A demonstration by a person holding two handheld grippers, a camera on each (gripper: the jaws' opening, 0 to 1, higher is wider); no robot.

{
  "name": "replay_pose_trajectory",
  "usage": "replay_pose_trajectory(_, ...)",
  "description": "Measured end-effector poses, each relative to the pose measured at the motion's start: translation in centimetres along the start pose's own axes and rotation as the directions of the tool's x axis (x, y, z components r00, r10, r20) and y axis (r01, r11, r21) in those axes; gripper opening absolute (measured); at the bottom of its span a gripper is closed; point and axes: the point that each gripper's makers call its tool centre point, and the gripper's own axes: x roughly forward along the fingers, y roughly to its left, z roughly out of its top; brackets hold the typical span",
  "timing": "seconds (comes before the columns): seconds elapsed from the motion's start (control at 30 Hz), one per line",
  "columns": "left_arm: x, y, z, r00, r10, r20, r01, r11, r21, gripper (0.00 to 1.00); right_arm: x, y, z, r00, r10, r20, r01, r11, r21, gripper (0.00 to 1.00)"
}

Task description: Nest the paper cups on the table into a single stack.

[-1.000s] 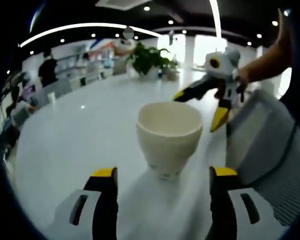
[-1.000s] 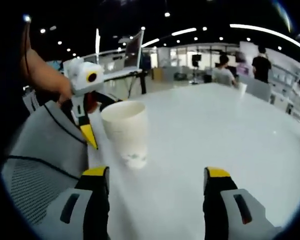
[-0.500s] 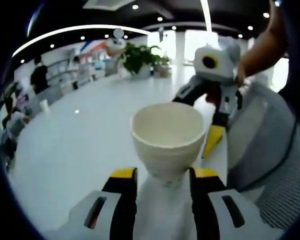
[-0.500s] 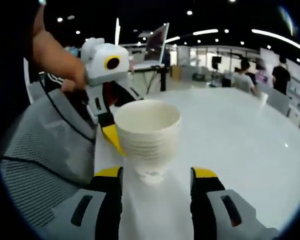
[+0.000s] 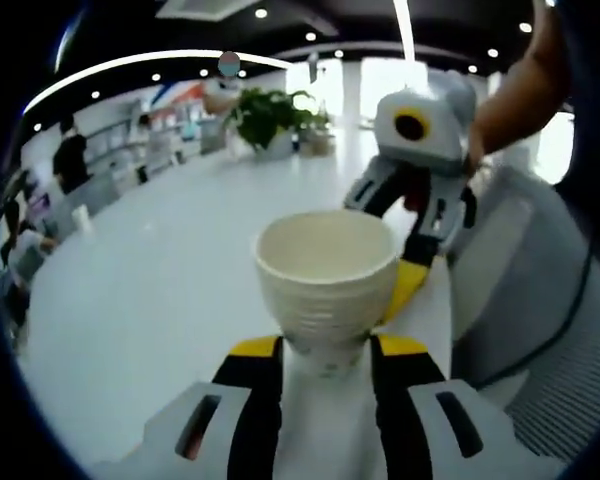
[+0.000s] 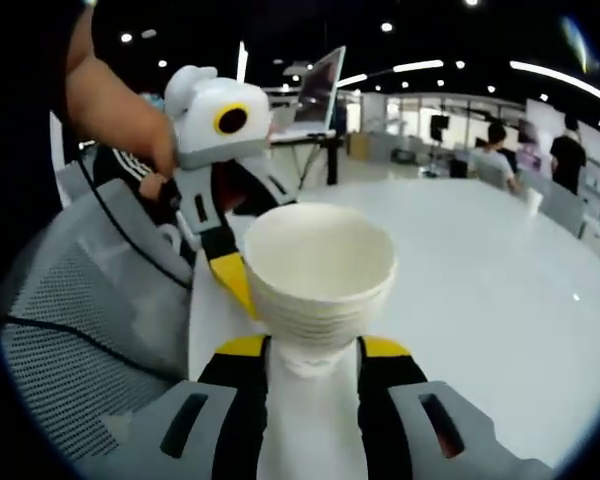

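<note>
Two grippers [image 5: 325,345] [image 6: 312,347] have just closed, each now clamping a paper cup [image 5: 325,280] [image 6: 318,270]; nesting can begin above the white table [image 5: 160,270].

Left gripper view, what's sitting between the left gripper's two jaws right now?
In the left gripper view, the base of a paper cup sits between the jaws of the left gripper, which are closed against it. The white table lies beneath.
</note>
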Motion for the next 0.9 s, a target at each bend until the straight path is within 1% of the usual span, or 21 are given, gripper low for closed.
replay_pose_trajectory(0.13, 0.7, 0.8, 0.9, 1.0, 0.014, -0.012, -0.013, 1.0, 0.022, 0.33, -0.3, -1.1, 0.5, 1.0, -0.022, 0.0, 0.022, 1.0, 0.002, 0.32)
replay_pose_trajectory(0.23, 1.1, 1.6, 1.5, 1.0, 0.021, -0.014, -0.021, 0.999, 0.029, 0.33, -0.5, -2.3, 0.9, 0.999, -0.035, 0.0, 0.035, 0.999, 0.003, 0.32)
replay_pose_trajectory(0.4, 1.7, 2.9, 2.4, 1.0, 0.016, -0.016, -0.016, 0.999, 0.032, 0.33, -0.8, -4.0, 1.3, 0.999, -0.043, 0.004, 0.043, 0.999, -0.004, 0.32)
replay_pose_trajectory(0.53, 2.4, 4.5, 3.2, 1.0, 0.0, -0.021, 0.001, 0.999, 0.045, 0.33, -0.7, -5.9, 1.8, 0.999, -0.049, 0.011, 0.049, 0.999, -0.006, 0.31)
replay_pose_trajectory(0.9, 5.5, 9.8, 5.3, 1.0, -0.003, -0.021, 0.004, 0.998, 0.06, 0.32, -0.1, -12.1, 2.4, 0.998, -0.067, -0.002, 0.067, 0.998, -0.004, 0.31)
